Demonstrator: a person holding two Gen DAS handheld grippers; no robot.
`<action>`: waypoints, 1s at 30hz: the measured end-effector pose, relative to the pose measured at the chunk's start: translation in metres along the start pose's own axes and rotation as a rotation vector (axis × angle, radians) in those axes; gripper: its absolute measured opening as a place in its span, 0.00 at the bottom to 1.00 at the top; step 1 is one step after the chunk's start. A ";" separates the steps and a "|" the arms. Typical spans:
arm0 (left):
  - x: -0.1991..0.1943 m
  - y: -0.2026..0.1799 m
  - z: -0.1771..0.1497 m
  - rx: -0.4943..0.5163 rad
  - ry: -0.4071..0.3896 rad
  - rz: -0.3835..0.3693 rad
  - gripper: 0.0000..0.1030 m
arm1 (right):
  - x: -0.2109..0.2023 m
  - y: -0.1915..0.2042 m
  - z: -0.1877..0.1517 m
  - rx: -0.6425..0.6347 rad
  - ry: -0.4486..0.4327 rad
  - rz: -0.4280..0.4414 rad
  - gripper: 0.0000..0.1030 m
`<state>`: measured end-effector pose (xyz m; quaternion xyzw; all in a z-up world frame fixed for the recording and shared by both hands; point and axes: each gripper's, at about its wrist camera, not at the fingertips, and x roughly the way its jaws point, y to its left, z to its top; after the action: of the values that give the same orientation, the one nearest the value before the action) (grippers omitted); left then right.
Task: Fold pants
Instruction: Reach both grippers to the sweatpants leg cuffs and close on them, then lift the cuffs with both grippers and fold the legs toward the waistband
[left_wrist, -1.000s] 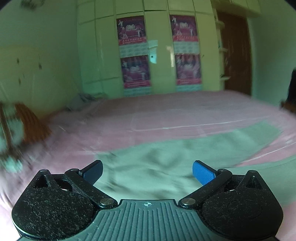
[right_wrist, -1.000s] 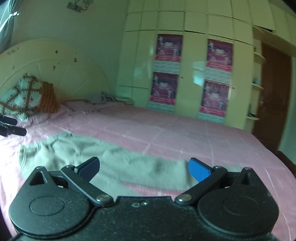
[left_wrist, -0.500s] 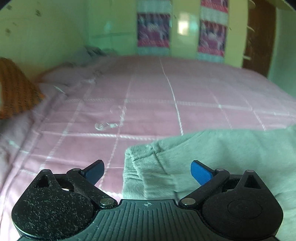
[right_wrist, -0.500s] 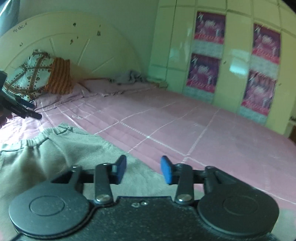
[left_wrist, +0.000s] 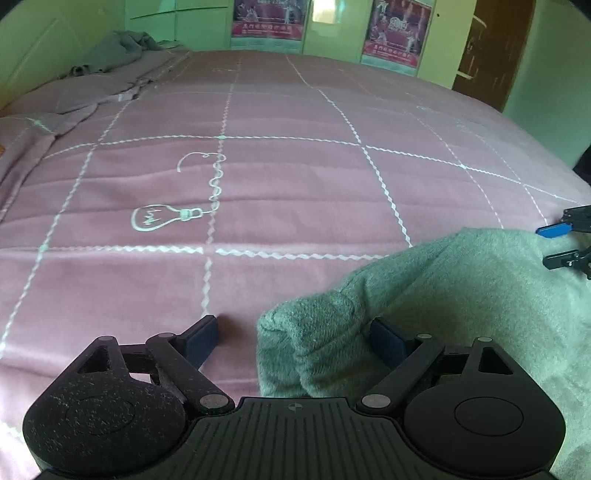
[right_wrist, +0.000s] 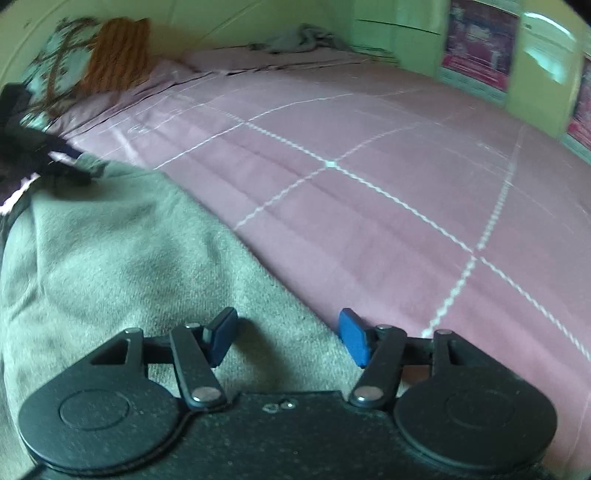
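Left claw (left_wrist: 291, 338) astride pants (left_wrist: 461, 295)

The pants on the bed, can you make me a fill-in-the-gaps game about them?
1. The pants are grey-green and the bed cover under them is ____.
2. The white drawing on the cover is a light ____.
3. A bunched corner of the pants lies between the fingers of the ____ gripper.
4. The right gripper is over the ____ of the pants.

Missing words: pink; bulb; left; edge
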<state>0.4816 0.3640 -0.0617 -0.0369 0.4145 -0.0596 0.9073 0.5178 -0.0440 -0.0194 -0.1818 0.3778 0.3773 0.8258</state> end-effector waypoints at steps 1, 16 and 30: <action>0.000 -0.001 0.000 0.003 -0.004 -0.016 0.65 | -0.001 -0.001 0.001 -0.003 0.009 0.015 0.58; -0.143 -0.019 -0.030 0.021 -0.318 -0.112 0.15 | -0.102 0.051 0.008 -0.146 -0.139 -0.032 0.03; -0.218 -0.066 -0.204 -0.069 -0.225 0.018 0.27 | -0.177 0.213 -0.146 -0.184 -0.161 -0.133 0.18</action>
<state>0.1804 0.3252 -0.0247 -0.0706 0.3124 -0.0328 0.9468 0.2088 -0.0777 0.0172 -0.2505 0.2612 0.3680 0.8565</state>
